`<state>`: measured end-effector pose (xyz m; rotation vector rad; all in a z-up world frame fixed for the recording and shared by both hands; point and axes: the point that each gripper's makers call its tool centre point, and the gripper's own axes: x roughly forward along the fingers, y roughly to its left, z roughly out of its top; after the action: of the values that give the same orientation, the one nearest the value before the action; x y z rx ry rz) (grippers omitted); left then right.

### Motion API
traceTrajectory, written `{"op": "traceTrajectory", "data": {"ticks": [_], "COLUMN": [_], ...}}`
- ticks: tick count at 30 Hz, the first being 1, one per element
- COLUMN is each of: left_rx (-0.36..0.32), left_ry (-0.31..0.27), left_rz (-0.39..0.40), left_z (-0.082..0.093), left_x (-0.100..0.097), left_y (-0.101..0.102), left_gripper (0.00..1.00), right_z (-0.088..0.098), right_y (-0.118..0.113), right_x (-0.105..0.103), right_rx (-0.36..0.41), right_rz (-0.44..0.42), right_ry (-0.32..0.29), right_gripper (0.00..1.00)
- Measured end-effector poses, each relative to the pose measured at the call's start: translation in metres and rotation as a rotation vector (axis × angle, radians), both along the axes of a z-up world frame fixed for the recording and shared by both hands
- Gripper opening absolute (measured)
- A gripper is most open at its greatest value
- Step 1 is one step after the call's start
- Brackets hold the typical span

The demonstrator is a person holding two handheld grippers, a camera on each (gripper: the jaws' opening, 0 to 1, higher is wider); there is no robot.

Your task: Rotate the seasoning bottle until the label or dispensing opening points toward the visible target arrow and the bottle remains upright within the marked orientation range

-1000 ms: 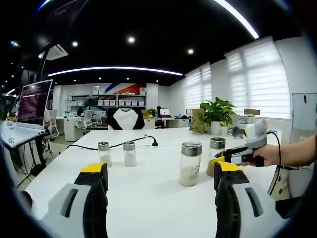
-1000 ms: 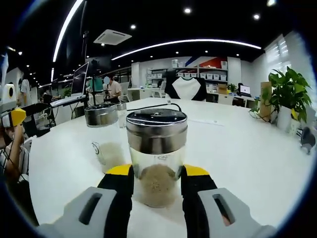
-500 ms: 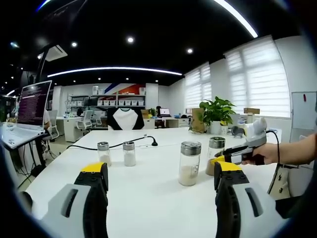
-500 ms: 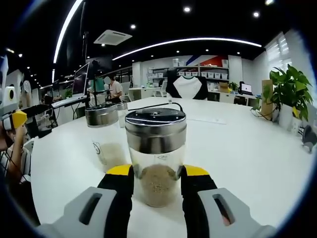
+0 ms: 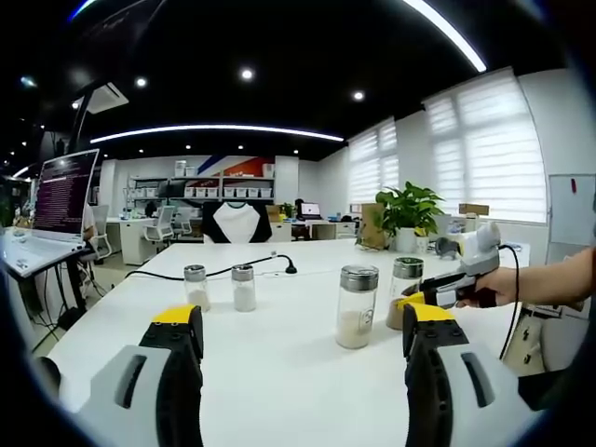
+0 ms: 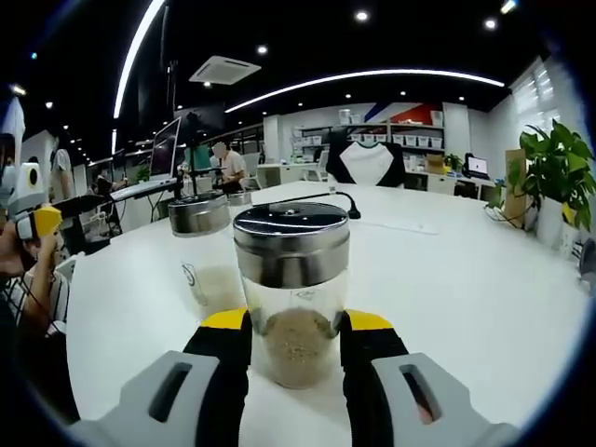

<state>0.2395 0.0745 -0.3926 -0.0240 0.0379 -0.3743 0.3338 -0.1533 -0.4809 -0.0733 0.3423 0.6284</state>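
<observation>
A glass seasoning bottle (image 6: 293, 307) with a steel lid and brown grains stands upright on the white table (image 6: 466, 307). My right gripper (image 6: 296, 324) is shut on its lower body, one yellow-tipped jaw pressed to each side. In the left gripper view the same bottle (image 5: 404, 291) stands at the right, with the right gripper (image 5: 449, 289) on it and a hand behind. A second, similar bottle (image 5: 358, 307) stands just to its left, and it sits behind the held one (image 6: 200, 256) in the right gripper view. My left gripper (image 5: 303, 321) hovers open over bare table.
Two small shakers (image 5: 196, 287) (image 5: 243, 288) stand far left on the table, with a black cable (image 5: 223, 271) behind them. A potted plant (image 5: 407, 216) is at the far right edge, and a laptop (image 5: 58, 207) is on a stand beyond the left edge.
The background in the right gripper view has slid a little to the right, so that camera turned slightly. The bottle stays between the jaws. The left gripper view is unchanged.
</observation>
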Motion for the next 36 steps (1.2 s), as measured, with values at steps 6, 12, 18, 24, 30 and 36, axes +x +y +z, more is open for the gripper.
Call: {"op": "traceTrajectory", "data": {"ticks": [6,12,18,24,30,36], "left_rx": [-0.001,0.0,0.002,0.004,0.004,0.003], "left_ry": [0.0,0.0,0.0,-0.004,0.0,0.002], "left_rz": [0.001,0.002,0.001,-0.002,-0.005,-0.001], "left_z": [-0.0003,-0.0002,0.0003,0.0011,0.0005,0.0005], "left_x": [-0.0005,-0.0005,-0.0005,-0.0005,0.0,0.0008], "left_y": [0.0005,0.0008,0.0004,-0.0012,-0.0017,-0.0009], "left_gripper": [0.93,0.93,0.93,0.93,0.93,0.93], "right_z": [-0.0004,-0.0008,-0.0011,-0.002,-0.0023,-0.0025], "right_y": [0.001,0.0019,0.0023,0.0033,0.0045,0.0059], "right_x": [-0.001,-0.0013,-0.0014,-0.0029,-0.0026,-0.0024], "right_rx": [0.004,0.009,0.019,0.046,0.061,0.067], "right_rz": [0.041,0.08,0.135,0.171,0.235,0.299], "right_ry": [0.011,0.021,0.036,0.048,0.055,0.069], "right_gripper": [0.36,0.36,0.36,0.37,0.37,0.37]}}
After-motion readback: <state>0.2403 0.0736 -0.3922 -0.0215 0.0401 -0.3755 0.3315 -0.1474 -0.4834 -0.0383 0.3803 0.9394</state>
